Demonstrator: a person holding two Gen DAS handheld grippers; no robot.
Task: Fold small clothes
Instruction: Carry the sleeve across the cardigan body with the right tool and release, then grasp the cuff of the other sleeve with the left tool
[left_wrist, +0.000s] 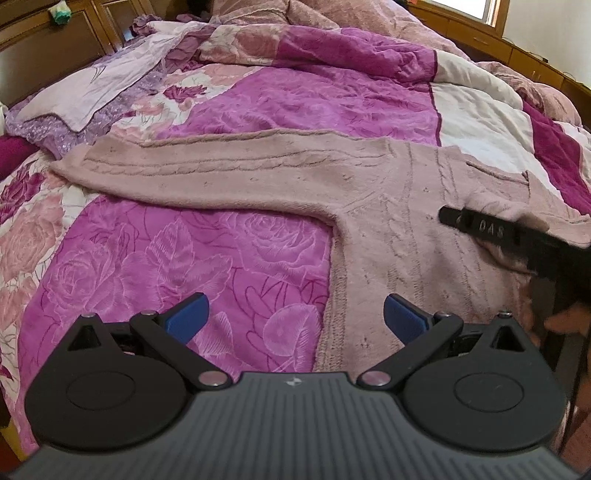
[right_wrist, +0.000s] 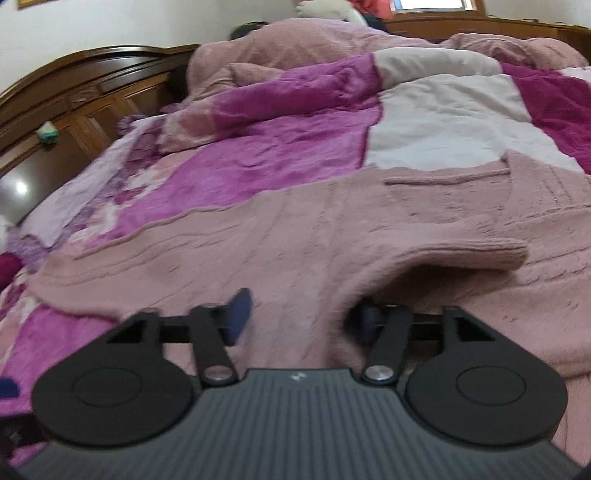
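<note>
Pink knit sweater (left_wrist: 388, 192) spread flat on the bed's floral magenta quilt (left_wrist: 147, 251), just ahead and right of the left gripper (left_wrist: 295, 317); one sleeve (left_wrist: 192, 168) stretched out to the left. Left gripper spread wide, empty, hovering over quilt and sweater edge. Right gripper (right_wrist: 299, 317) parted, a fold of sweater bunched between its blurred fingers, pads not visibly pressing. Only from the left wrist: the right gripper's black finger (left_wrist: 480, 225) lying against the knit. Only from the right wrist: folded cuff (right_wrist: 491, 251) just ahead, wooden headboard (right_wrist: 74, 96) beyond.
</note>
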